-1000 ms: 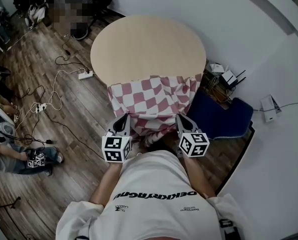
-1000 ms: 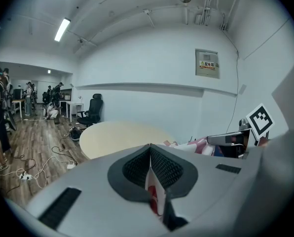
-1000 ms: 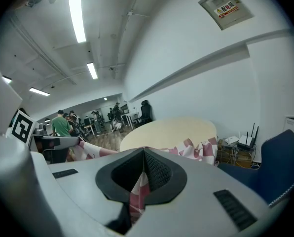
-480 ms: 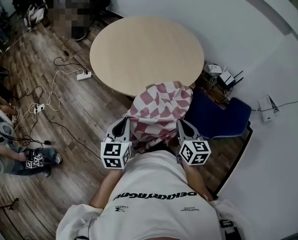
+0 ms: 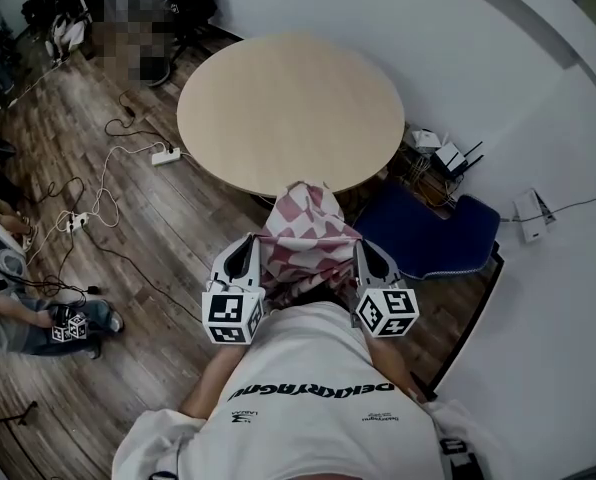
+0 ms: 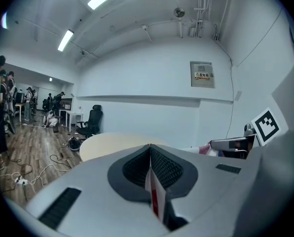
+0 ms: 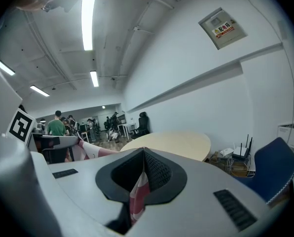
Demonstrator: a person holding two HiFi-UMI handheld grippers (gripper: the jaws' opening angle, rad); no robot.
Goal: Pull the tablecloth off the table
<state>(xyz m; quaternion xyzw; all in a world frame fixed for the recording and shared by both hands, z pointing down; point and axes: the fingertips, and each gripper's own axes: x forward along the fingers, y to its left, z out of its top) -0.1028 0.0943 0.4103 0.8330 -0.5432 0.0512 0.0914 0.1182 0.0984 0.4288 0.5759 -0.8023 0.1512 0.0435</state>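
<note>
Left tongs (image 5: 248,243): pinched shut on tablecloth (image 5: 306,230) edge.
Right tongs (image 5: 364,248): pinched shut on its other edge.
Tablecloth: red-white checked, bunched between the 2 tongs.
Table (image 5: 290,108): round, just beyond both tongs.

- tablecloth (image 5: 306,236) btwn left gripper (image 5: 246,253) & right gripper (image 5: 366,256), just before table's (image 5: 290,98) near edge
- chair (image 5: 433,230) right of tablecloth, by wall
- power strip (image 5: 165,155) on floor, left of table
</note>
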